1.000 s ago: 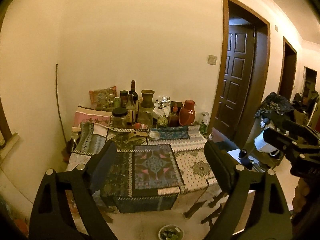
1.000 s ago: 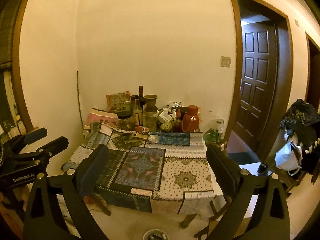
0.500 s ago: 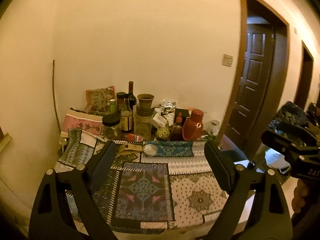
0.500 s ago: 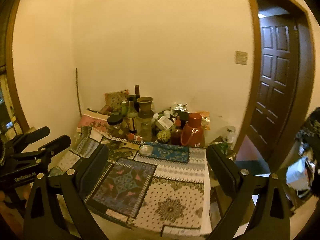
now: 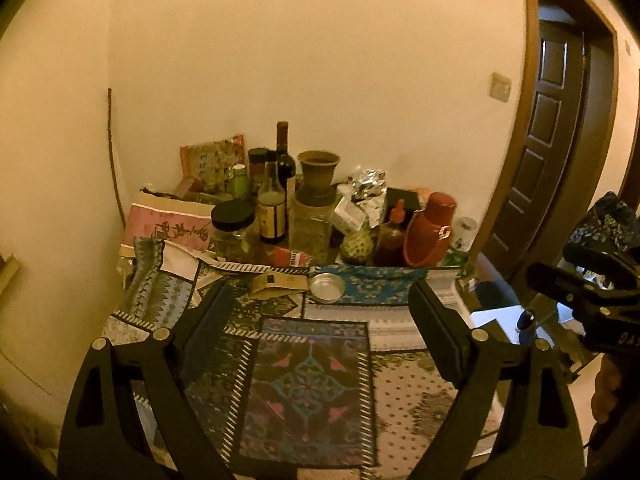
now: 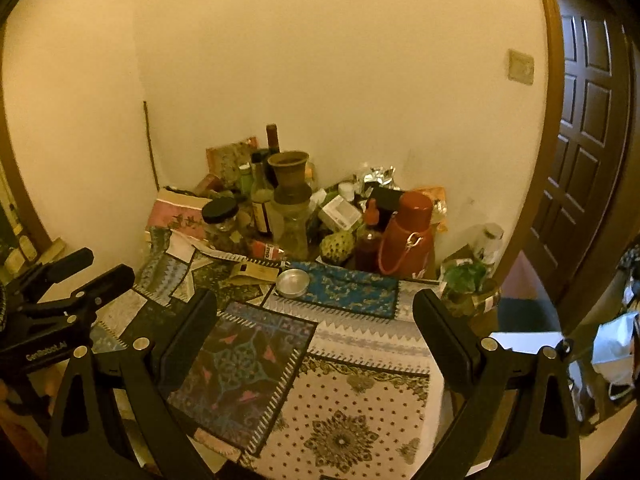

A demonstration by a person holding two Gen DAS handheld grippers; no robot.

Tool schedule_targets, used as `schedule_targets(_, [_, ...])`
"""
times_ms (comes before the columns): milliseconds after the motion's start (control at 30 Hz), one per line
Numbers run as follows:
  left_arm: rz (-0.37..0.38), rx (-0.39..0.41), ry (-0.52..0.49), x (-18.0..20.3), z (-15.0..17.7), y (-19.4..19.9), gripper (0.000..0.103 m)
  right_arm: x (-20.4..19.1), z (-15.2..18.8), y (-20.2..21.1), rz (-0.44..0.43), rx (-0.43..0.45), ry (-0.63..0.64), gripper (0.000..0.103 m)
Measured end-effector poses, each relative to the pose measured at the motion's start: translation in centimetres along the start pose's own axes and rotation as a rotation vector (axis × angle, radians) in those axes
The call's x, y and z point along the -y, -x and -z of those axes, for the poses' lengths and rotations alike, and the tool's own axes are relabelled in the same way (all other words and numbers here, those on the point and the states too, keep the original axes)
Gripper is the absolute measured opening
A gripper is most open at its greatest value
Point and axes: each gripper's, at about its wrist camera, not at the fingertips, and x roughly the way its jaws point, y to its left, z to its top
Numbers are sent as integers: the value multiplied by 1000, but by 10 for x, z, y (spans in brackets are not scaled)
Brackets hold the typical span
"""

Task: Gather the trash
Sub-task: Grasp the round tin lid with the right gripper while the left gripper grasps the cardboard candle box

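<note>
Our left claw [image 5: 320, 320] hangs with its jaws wide apart, nothing between them; our right claw [image 6: 316, 328] is likewise spread and empty. Both point down over the cloth-covered counter [image 6: 352, 400]. Beyond them lie a flattened carton [image 5: 276, 282] and a small tin dish [image 5: 327, 287], touching. Further back, by the wall, crumpled foil [image 5: 366, 186] sits among bottles, beside a red flask [image 5: 430, 230].
</note>
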Motion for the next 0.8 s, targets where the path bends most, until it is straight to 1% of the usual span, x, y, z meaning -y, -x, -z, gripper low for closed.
schedule_targets(133, [25, -57, -14, -28, -7, -46, 89, -9, -8, -43, 34, -59, -42, 98])
schedule_targets(167, [29, -88, -20, -39, -8, -66, 89, -11, -9, -58, 46, -82, -57, 98])
schedule_targets(267, [24, -164, -32, -62, -6, -109, 89, -14, -9, -103, 60, -150, -111, 98])
schedule_targets(333, [4, -215, -33, -80, -2, -143, 89, -13, -6, -135, 67, -201, -149, 98])
schedule_targets(433, [-35, -260, -25, -103, 9, -190, 89, -10, 4, -186, 97, -277, -215, 97])
schedule_targets(500, [-38, -304, -28, -117, 18, -226, 89, -7, 10, -211, 102, -314, -251, 97])
schedule_targets(567, [-34, -332, -39, -123, 26, -251, 89, -3, 16, -236, 109, -340, -291, 95])
schedule_targets(600, [-26, -346, -50, -126, 32, -267, 89, -1, 19, -248, 108, -355, -309, 92])
schedule_targets(667, [-14, -371, -73, -128, 41, -291, 84, 2, 24, -271, 100, -380, -336, 86])
schedule_targets(733, [0, -391, -100, -128, 50, -318, 76, 7, 30, -294, 100, -405, -360, 77])
schedule_targets(767, [1, -397, -106, -128, 52, -325, 76, 10, 34, -306, 98, -421, -377, 74])
schedule_targets(800, [4, -402, -114, -128, 56, -337, 74, 12, 36, -316, 96, -435, -390, 68])
